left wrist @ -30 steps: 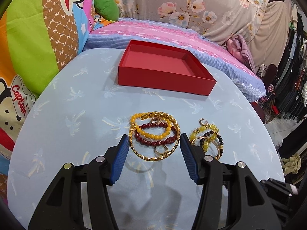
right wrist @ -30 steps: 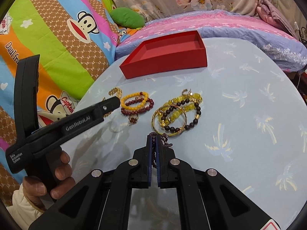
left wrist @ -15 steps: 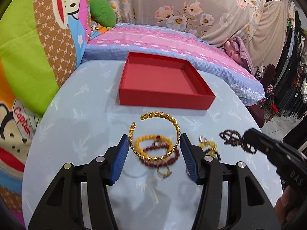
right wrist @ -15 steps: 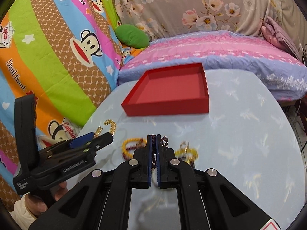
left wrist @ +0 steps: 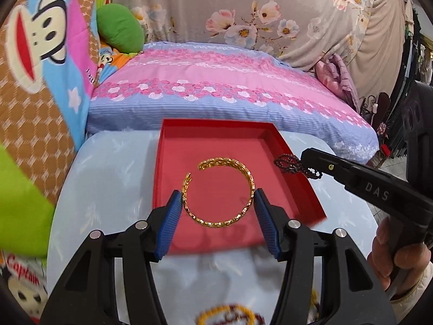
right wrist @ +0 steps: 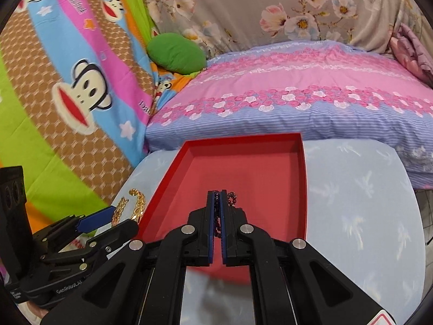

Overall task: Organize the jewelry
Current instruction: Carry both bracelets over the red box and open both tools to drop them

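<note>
Worktop (left wrist: 113,178) was a rounded top under pale blue cloth with a faint palm print. Behind it: a bed with a pink-and-blue floral cover (left wrist: 216,86), a grey flowered curtain (left wrist: 243,8), a green cushion (left wrist: 120,27), and a bright cartoon-monkey blanket (left wrist: 40,54) along the left. Dark clothing hung at the far right edge.

The red tray (left wrist: 297,189) sat at the far end of the worktop, shallow and open, interior bare.

Your left gripper (left wrist: 217,197) held the open gold bangle (left wrist: 219,192) across its width, blue fingers (left wrist: 173,216) pressed on both sides, above the tray's near half. Your right gripper (right wrist: 216,203) was fully closed on the dark beaded bracelet (right wrist: 216,216), a loop hanging off the tip over the tray's right side. The hand (left wrist: 397,254) on its handle showed at lower right.

Versus a second ago: both grippers had come up off the jewelry pile and gone forward to the tray. The bangle had been lying around the yellow and red bead strands on the cloth; now it was lifted clear. The remaining beads (left wrist: 227,314) were blurred at the left view's bottom edge.
</note>
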Available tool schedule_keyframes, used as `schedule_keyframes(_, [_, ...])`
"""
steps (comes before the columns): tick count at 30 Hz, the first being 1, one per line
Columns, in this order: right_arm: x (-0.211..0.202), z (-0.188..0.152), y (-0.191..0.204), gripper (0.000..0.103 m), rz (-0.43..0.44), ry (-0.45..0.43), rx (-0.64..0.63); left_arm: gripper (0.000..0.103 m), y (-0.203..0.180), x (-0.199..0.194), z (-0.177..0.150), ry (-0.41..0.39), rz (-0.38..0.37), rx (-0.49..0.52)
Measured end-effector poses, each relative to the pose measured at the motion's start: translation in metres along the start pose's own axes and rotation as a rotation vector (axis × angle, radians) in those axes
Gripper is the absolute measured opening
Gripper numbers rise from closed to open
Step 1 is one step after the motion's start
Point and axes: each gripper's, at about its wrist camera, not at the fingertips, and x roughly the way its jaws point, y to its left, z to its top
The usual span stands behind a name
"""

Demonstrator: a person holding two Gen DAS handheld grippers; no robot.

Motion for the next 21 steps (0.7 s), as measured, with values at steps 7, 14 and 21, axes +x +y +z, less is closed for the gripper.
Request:
schedule_keyframes(7, [0.074,0.053,-0.025,0.004,-0.033,0.083,0.028,0.052,0.017,0.074,0.055,0.060,0.009,0.008])
schedule_keyframes(14, [0.124,0.063,-0.049,0.004,-0.074,0.178,0.055,0.052,0.024,0.128,0.066,0.139,0.049,0.021])
schedule_keyframes(21, [0.151,0.060,-0.068,0.005,-0.111,0.246,0.089,0.053,0.031,0.151,0.070,0.183,0.067,0.011])
